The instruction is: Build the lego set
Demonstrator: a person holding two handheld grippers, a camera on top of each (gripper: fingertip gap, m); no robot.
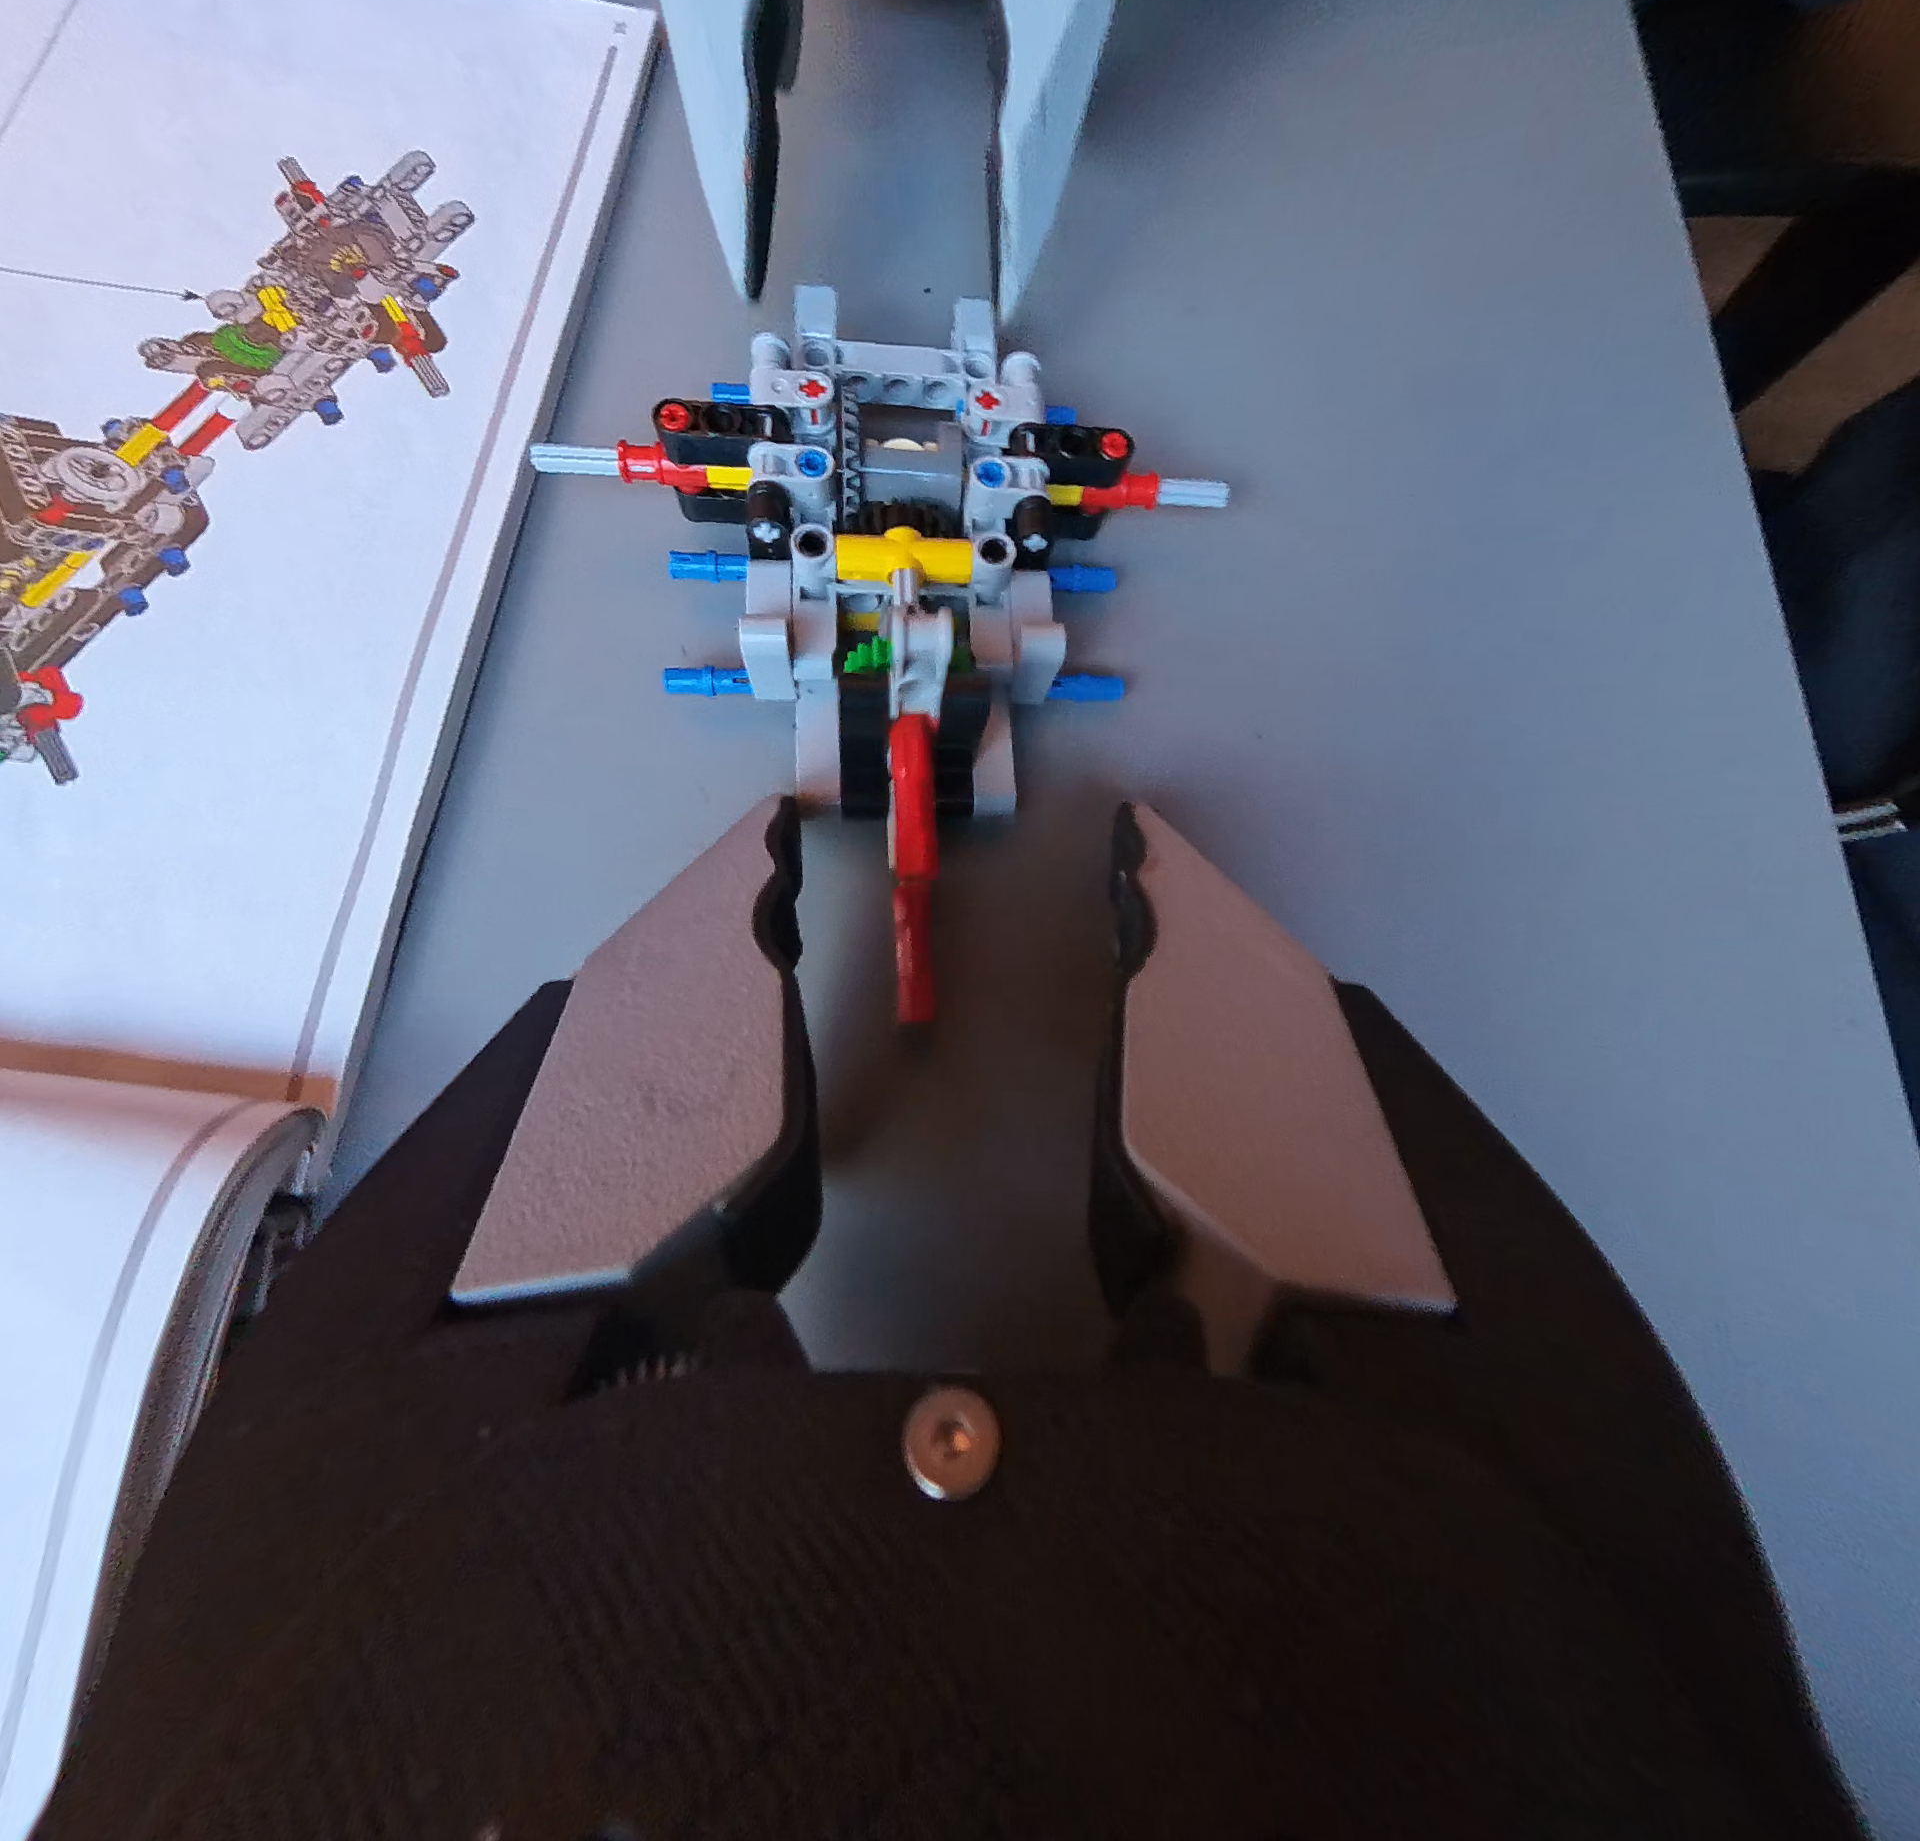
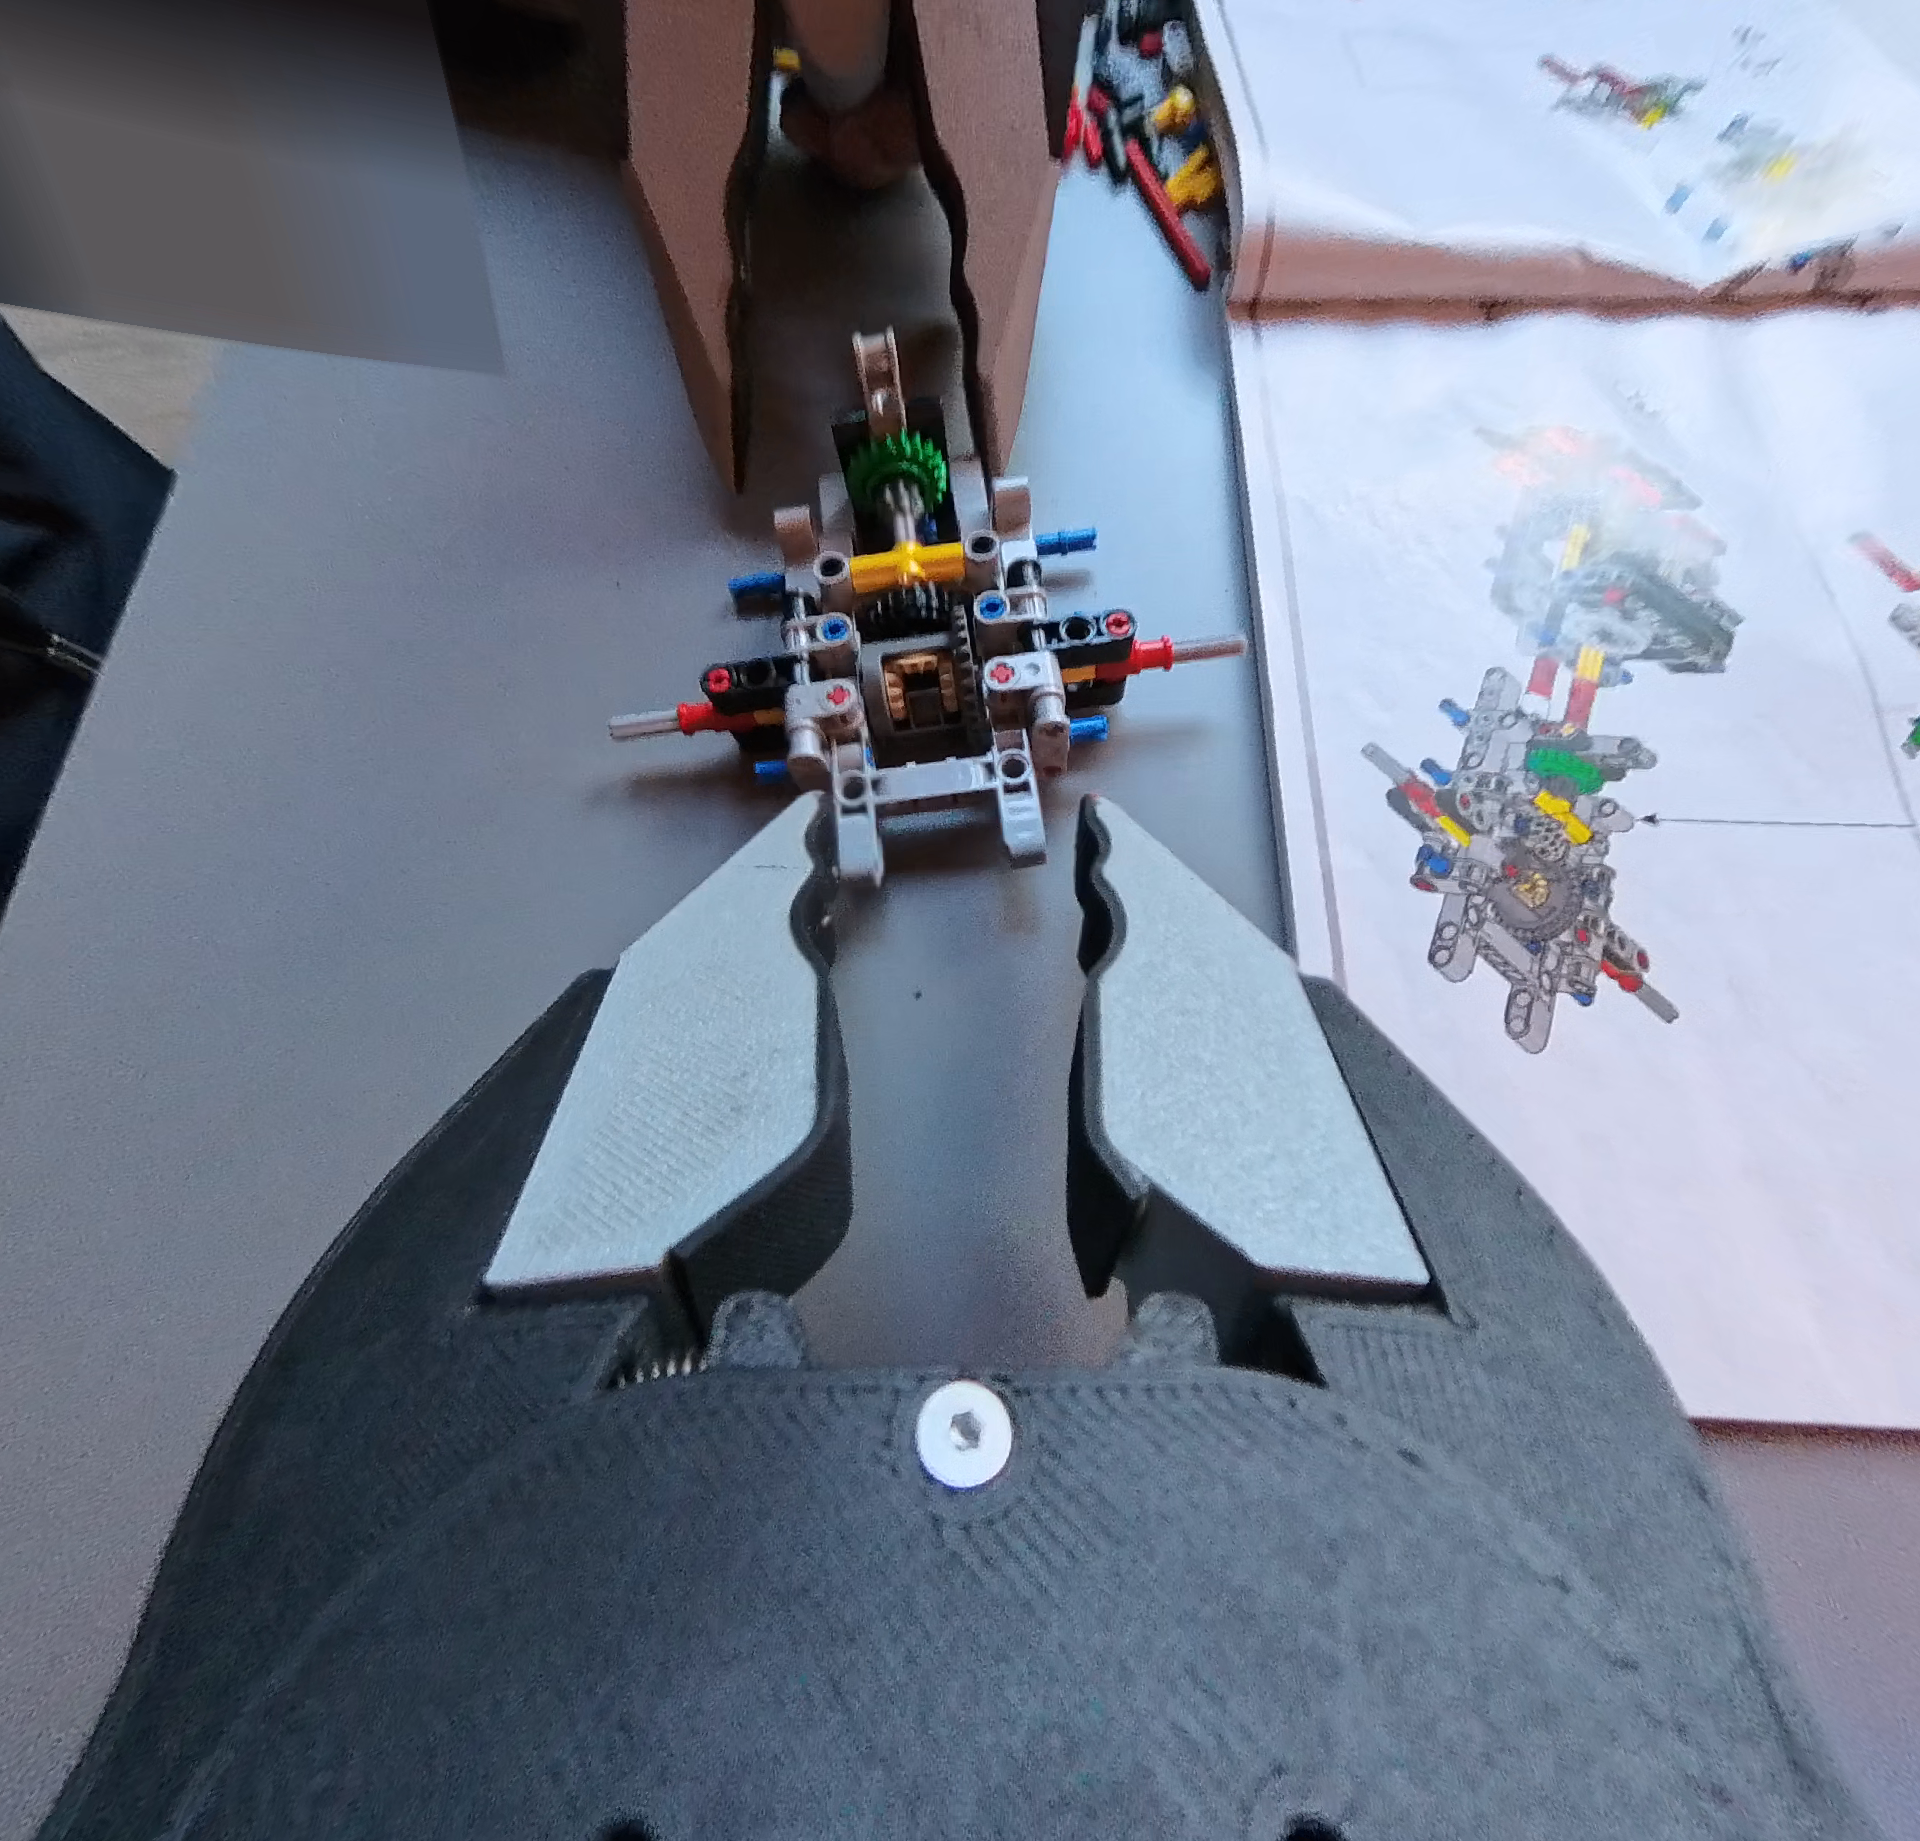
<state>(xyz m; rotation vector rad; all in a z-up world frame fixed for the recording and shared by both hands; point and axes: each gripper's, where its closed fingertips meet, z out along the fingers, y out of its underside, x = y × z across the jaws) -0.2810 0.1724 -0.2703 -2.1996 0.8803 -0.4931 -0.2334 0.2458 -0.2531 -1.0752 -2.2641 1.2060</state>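
Observation:
A brick assembly [image 1: 894, 503] of grey beams, black gears, a yellow connector, blue pins and red-tipped side axles lies on the grey table [image 1: 1403, 752]. A red axle [image 1: 914, 835] sticks out of its near end. My left gripper [image 1: 956, 820] is open around that axle, with clear gaps on both sides. My right gripper [image 2: 953, 812] is open at the opposite end of the assembly [image 2: 914, 669]. Its left fingertip [image 2: 816, 835] lies against one grey prong, and the other fingertip stands apart. Each gripper also shows in the other's view: the right one [image 1: 878, 290] and the left one [image 2: 864, 472].
An open instruction booklet [image 1: 260, 544] lies beside the assembly and also shows in the right wrist view [image 2: 1558, 752]. A pile of loose bricks [image 2: 1143, 129] sits behind the booklet. The table edge [image 1: 1714, 441] runs along the other side. Tip to tip, the grippers are about 10 centimeters apart.

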